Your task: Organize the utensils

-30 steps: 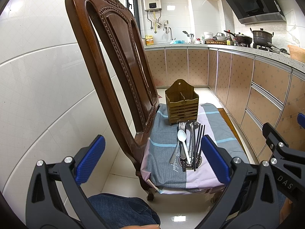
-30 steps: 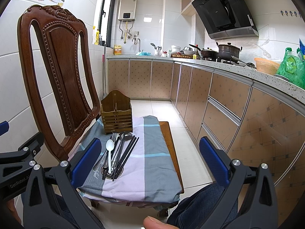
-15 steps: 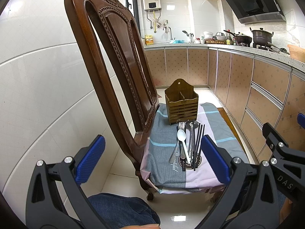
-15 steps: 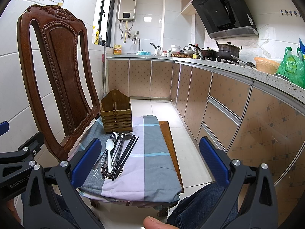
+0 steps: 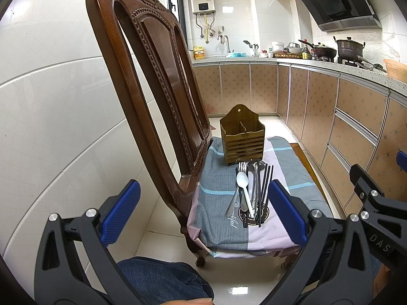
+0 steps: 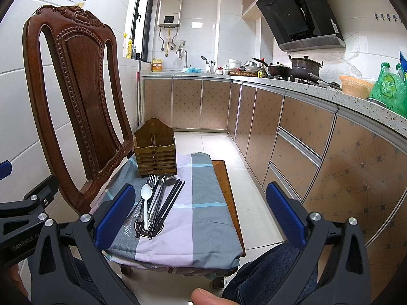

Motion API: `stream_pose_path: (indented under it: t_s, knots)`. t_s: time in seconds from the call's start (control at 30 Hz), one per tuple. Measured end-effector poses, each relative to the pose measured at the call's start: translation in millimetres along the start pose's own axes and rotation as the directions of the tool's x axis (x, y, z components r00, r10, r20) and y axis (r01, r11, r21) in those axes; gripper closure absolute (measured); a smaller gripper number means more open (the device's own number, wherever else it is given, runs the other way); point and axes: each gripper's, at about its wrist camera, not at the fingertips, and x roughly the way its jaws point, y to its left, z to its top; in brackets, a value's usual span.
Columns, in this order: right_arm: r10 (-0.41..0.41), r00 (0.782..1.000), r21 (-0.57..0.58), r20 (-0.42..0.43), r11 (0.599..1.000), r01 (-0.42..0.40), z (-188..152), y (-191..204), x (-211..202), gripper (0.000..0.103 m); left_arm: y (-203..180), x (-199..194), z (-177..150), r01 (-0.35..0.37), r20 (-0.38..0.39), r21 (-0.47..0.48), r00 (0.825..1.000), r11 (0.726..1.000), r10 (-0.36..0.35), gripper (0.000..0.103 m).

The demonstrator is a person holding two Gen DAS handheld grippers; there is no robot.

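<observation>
A pile of utensils [image 5: 250,190] lies on the cloth-covered chair seat [image 5: 216,203]: a white plastic spoon [image 5: 243,181], metal forks and spoons, and black chopsticks [image 5: 264,188]. Behind it stands a brown slatted wooden utensil holder [image 5: 241,139], which looks empty. The pile [image 6: 157,203] and the holder [image 6: 155,152] also show in the right wrist view. My left gripper [image 5: 203,213] is open and empty, held back from the seat's near edge. My right gripper [image 6: 201,211] is open and empty, at a similar distance.
The carved wooden chair back [image 5: 152,89] rises left of the seat, against a white tiled wall [image 5: 51,101]. Kitchen cabinets [image 6: 292,139] with a cluttered countertop [image 6: 279,75] run along the right. Tiled floor [image 6: 213,142] lies between. My knees in jeans [image 5: 162,277] are below the grippers.
</observation>
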Motion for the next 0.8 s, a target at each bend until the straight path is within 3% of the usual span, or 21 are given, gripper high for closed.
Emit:
stream_pose_path:
  t_s: [0.8]
  knots:
    - [-0.007, 1.000, -0.007, -0.002, 1.000, 0.007, 0.0, -0.4, 2.3, 0.003, -2.8, 1.9, -2.0, 0.004, -0.006, -0.003, 1.000, 1.000, -0.004, 0.004]
